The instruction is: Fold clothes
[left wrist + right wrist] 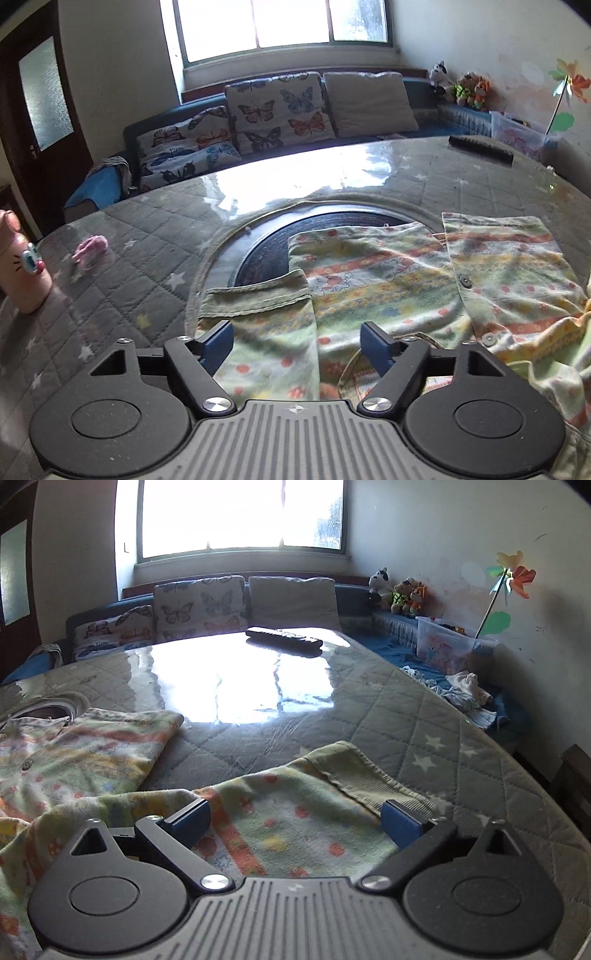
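Where sleeve [332,794] lies, remote [284,638] beyond.

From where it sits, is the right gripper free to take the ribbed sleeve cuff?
Probably yes: the right gripper is open, the cuff lies just ahead between its jaws, nothing covering it.

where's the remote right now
The remote lies at the table's far edge, before the sofa cushions; in the left wrist view it sits far right, well beyond the shirt.

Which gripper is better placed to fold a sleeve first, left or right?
Probably the right gripper: its open fingers straddle the right sleeve, which lies spread outward. The left gripper is open above the left sleeve, already lying inward on the pyjama top.
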Tool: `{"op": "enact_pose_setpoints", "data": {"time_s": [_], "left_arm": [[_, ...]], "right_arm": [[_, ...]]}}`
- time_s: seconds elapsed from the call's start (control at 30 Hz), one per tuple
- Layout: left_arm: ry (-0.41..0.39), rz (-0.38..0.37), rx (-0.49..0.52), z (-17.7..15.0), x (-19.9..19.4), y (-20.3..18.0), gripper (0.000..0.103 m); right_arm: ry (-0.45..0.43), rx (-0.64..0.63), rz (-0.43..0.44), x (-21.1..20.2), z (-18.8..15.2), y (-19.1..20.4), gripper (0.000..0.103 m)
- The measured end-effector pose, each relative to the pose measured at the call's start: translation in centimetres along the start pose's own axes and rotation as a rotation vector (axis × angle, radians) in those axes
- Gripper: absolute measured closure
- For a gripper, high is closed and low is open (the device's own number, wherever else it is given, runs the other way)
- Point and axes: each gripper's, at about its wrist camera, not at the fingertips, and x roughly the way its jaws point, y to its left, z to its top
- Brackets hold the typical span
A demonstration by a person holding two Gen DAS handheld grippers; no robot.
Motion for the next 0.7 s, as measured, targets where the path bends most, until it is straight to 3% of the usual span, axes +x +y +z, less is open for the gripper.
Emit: {"op": "enact_pose_setpoints", "data": {"time_s": [0.27, 0.33, 0.4, 0.5, 0.7], "left_arm": [[0.067, 0.001, 0.028, 0.8, 4.8, 0.3, 0.054], [0.069, -0.011, 0.014, 0.9, 5.1, 0.8, 0.067], [0.063, -0.015, 0.01, 0.8, 5.0, 1.1, 0.092], [0.035, -0.003, -0.028, 0.5, 4.0, 2.2, 0.099], [-0.062, 0.083, -0.169, -0.4, -0.8, 6.8, 0.101]], "right_arm": [[0.029, 0.013, 0.007, 0.8, -0.3, -0.1, 0.0], [0.032, 0.015, 0.009, 0.8, -0.3, -0.1, 0.0], [0.033, 0.016, 0.009, 0.8, -0.2, -0.1, 0.0], [0.033, 0.016, 0.009, 0.8, -0.3, -0.1, 0.0], [0.03, 0.014, 0.007, 0.8, -0.4, 0.0, 0.0]]}}
